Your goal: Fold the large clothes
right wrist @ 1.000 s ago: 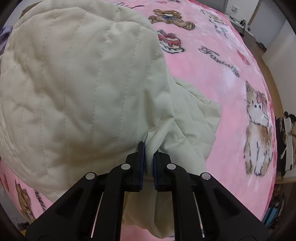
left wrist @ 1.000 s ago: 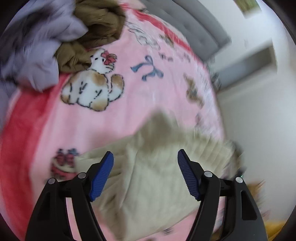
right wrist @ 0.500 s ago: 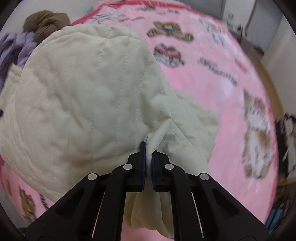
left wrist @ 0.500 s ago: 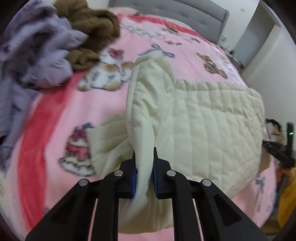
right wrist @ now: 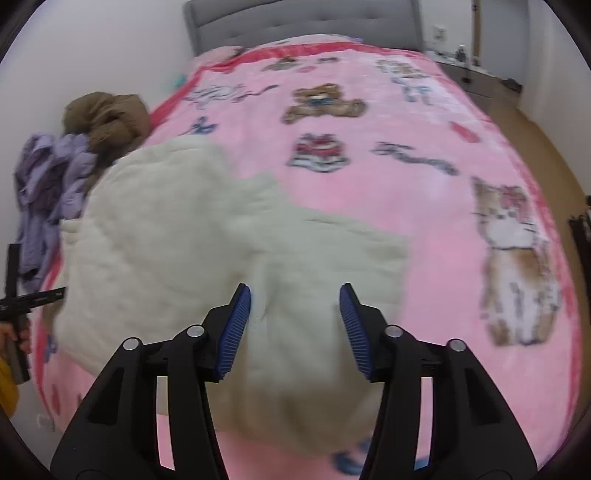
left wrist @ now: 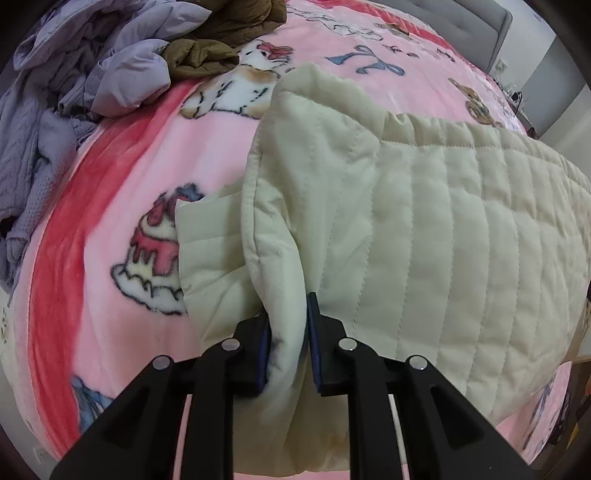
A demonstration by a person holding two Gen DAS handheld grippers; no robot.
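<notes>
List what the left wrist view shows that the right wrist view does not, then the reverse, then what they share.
Only the left wrist view: the left tool pinching a fold of the cream quilted jacket.

Only the right wrist view: the right tool, jaws apart after just opening, nothing pressed between them; a teddy bear print.

Both: the jacket, pink blanket, lilac clothes, brown garment, grey headboard.

one cream quilted jacket (left wrist: 424,229) lies at the centre of both views. two more garments sit bunched at the upper left: one lilac garment (left wrist: 92,55) and one brown garment (left wrist: 221,44). one pink blanket (right wrist: 406,192) lies under all three, and one grey headboard (right wrist: 303,18) runs along the top edge of the right wrist view.
</notes>
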